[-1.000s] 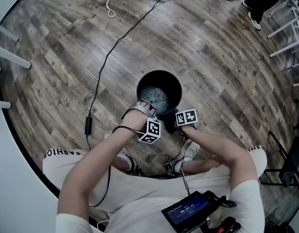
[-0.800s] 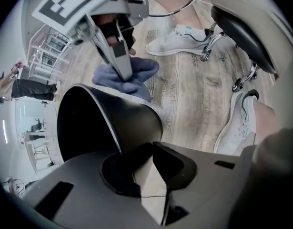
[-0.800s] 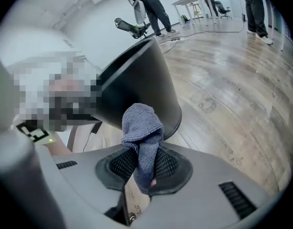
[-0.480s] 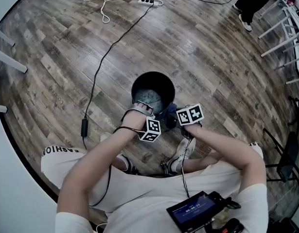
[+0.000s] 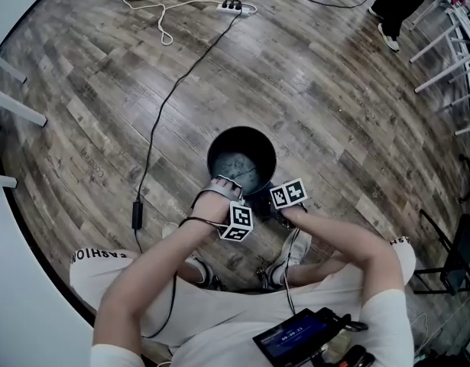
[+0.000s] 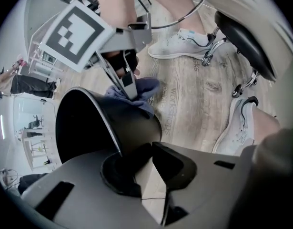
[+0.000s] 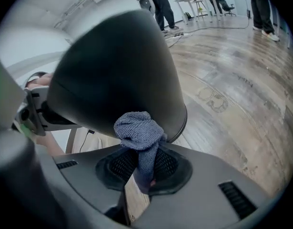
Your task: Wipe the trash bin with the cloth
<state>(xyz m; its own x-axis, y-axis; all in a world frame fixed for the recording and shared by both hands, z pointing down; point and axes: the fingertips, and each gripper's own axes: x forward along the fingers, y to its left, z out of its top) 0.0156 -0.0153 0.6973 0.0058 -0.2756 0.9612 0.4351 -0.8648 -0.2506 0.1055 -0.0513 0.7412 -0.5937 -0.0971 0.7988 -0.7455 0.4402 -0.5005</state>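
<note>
Trash bin (image 5: 212, 155): left tongs (image 6: 148, 149) clamp its rim, right tongs (image 7: 144, 168) pinch cloth (image 7: 139, 128) against its wall; only head view shows its inside.

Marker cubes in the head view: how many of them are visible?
2. One cube is on the left gripper, at the trash bin's near side; the other is on the right gripper, to its right. None seems hidden.

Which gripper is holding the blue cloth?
The right gripper: its fingers pinch the blue cloth. The left gripper grips the trash bin by its rim instead.
</note>
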